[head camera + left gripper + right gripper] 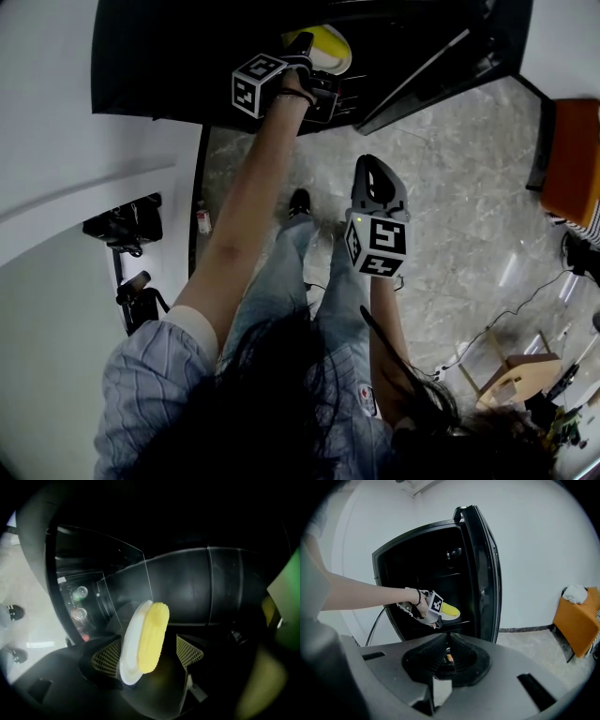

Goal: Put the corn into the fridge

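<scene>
A yellow corn cob (pixel 152 637) lies on a small white plate (pixel 127 653) inside the dark fridge (pixel 417 569). My left gripper (pixel 147 644) reaches into the fridge and is open. The plate and cob sit between its mesh pads (pixel 105 658), with a gap on the cob's side. From above, the corn (pixel 323 42) shows just past the left gripper (pixel 309 66). My right gripper (pixel 375 178) hangs outside over the floor, shut and holding nothing. From there I see the left gripper (pixel 433 605), the corn (pixel 449 610) and the right gripper's (pixel 447 639) jaws together.
The fridge door (pixel 485 573) stands open to the right, with bottles (pixel 79 592) in its rack. An orange seat (pixel 572 159) and a wooden stool (pixel 511 375) stand on the marble floor at right. A black camera rig (pixel 127 225) is by the left wall.
</scene>
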A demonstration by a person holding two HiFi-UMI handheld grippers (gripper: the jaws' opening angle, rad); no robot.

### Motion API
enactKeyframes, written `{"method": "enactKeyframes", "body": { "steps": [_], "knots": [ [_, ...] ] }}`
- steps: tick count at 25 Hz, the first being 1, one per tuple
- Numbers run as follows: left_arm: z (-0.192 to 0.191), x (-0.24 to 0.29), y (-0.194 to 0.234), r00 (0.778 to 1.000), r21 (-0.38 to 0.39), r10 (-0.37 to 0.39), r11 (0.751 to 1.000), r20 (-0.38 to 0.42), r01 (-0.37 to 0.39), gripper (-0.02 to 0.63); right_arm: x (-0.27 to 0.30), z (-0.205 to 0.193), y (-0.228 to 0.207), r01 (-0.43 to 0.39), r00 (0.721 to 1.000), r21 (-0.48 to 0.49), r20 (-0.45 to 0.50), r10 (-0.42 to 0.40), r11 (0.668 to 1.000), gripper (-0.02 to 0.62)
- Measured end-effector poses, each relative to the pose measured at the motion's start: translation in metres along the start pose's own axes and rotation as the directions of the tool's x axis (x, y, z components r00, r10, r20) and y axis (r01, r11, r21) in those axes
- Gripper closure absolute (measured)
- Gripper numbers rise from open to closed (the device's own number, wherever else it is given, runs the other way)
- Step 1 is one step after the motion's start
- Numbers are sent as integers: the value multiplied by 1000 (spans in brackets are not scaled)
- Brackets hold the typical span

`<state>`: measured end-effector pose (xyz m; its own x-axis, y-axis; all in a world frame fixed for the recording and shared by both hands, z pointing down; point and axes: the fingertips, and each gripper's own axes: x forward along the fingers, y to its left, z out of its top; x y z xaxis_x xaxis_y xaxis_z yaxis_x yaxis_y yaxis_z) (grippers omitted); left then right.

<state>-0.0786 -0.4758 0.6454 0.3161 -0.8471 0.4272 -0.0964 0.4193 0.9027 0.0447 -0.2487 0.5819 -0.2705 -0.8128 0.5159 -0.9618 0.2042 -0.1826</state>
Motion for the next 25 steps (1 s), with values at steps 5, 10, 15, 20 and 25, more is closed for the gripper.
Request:
{"method": "enactKeyframes", "body": {
  "steps": [5,10,15,20,25],
  "knots": [
    [-8,-12,4,1000,-40,-24,999,-16,24,249,-1,-3,1,-1,1000,7,-2,1,1000,566],
    [-22,-20,0,998,-27,-54,998,-42,53,249,-3,-2,1,0,1000,10,-2,0,1000,566],
    [-32,-33,-10,990,102,-100,989,-97,109,250,-10,5,1,-1,1000,-8,7,1,1000,566],
    [-49,-57,-19,971,239,-145,953,-188,188,252,-17,15,1,-17,1000,-1,16,17,1000,566],
    [-67,-92,-34,944,358,-193,889,-269,284,259,-38,33,-4,-33,999,-16,27,33,999,566]
  ]
}}
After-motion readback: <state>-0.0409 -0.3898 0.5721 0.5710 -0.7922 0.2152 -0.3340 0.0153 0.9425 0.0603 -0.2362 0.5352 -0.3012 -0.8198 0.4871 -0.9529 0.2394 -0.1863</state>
